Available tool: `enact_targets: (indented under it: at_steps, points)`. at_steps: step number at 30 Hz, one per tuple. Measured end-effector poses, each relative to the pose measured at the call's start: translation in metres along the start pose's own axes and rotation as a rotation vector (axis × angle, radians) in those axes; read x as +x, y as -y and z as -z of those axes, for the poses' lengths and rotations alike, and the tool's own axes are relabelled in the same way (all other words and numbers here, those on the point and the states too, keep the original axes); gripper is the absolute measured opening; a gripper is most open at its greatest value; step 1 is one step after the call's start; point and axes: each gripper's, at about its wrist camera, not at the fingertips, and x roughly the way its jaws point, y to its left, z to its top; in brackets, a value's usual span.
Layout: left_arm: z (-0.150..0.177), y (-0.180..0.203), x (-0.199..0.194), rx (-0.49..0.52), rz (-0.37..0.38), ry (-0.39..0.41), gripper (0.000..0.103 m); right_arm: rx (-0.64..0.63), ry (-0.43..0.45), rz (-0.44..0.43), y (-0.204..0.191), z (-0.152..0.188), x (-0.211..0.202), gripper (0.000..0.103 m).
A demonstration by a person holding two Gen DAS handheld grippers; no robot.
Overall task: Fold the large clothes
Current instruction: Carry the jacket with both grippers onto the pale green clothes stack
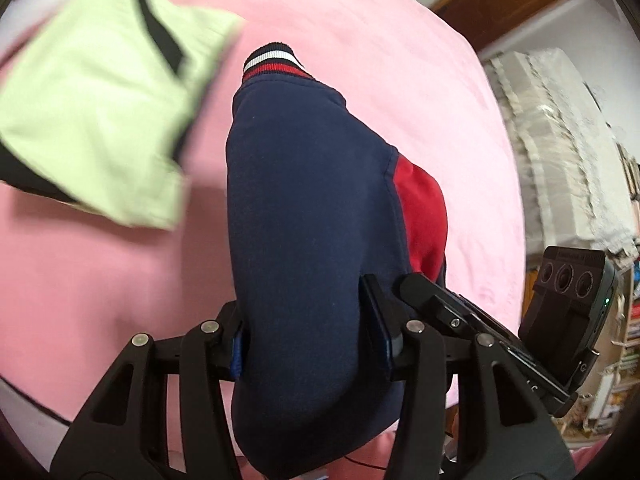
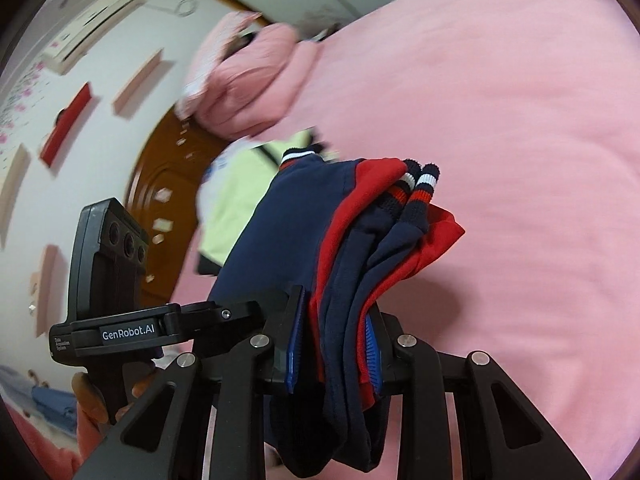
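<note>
**Navy-and-red jacket held folded above pink bed, ready to be set down**

Both grippers hold one folded navy-and-red jacket (image 1: 304, 208) in the air over a pink bed sheet (image 1: 400, 80). The left gripper (image 1: 310, 344) has its fingers partly closed around a thick rounded fold of navy cloth, the blue pads pressing either side. The right gripper (image 2: 334, 348) is clamped on a stack of several layers, red and navy edges showing between its fingers, with two striped cuffs (image 2: 418, 188) lying together on top. A striped ribbed band (image 1: 272, 60) marks the garment's far end.

The folding itself looks largely done: sleeves appear tucked in and the body doubled into a compact bundle. What seems left is to lay it flat on the bed, perhaps with one more fold, and let go. A pale green garment (image 1: 100, 112) already lies folded on the sheet beyond, blurred in the left view; a pink pillow (image 2: 248, 84) sits near the headboard.

Readable writing: "GenRobot.AI" in white on the other gripper's body, seen in the right view. Smaller print beside it is too fine to read.
</note>
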Motion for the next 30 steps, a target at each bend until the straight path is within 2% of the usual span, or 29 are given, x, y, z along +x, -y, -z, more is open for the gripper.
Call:
enact_targets:
  at_steps: [4,9,14,17,21,22,24,26,27,30]
  points:
    - [-0.022,-0.036,-0.042,-0.005,-0.046,0.064,0.045,-0.054,-0.007,-0.041,-0.056,-0.008,0.047,0.026]
    - [-0.073,-0.066,-0.077,0.105,-0.188,0.149,0.045,-0.085,0.006,-0.063,-0.127,-0.024,0.114,0.026]
    - [-0.126,-0.090,-0.101,0.146,-0.273,0.237,0.045,-0.060,0.065,-0.112,-0.166,-0.044,0.170,0.026]
    - [-0.147,-0.107,-0.102,0.179,-0.292,0.289,0.045,-0.070,0.077,-0.115,-0.186,-0.058,0.209,0.026]
    - [-0.165,-0.139,-0.069,0.165,-0.279,0.309,0.045,-0.095,0.095,-0.087,-0.185,-0.067,0.257,0.026]
    - [-0.164,-0.143,-0.051,0.161,-0.280,0.308,0.045,-0.099,0.097,-0.082,-0.166,-0.072,0.260,0.026]
    - [-0.167,-0.163,-0.017,0.147,-0.288,0.291,0.045,-0.095,0.087,-0.066,-0.150,-0.072,0.292,0.026]
    - [-0.160,-0.170,0.029,0.130,-0.311,0.249,0.045,-0.080,0.036,-0.003,-0.134,-0.069,0.328,0.026]
    - [-0.160,-0.169,0.040,0.161,-0.329,0.241,0.045,-0.097,0.017,0.033,-0.131,-0.064,0.343,0.026]
    - [-0.159,-0.158,0.051,0.239,-0.377,0.245,0.047,-0.177,0.044,0.093,-0.138,-0.058,0.352,0.029]
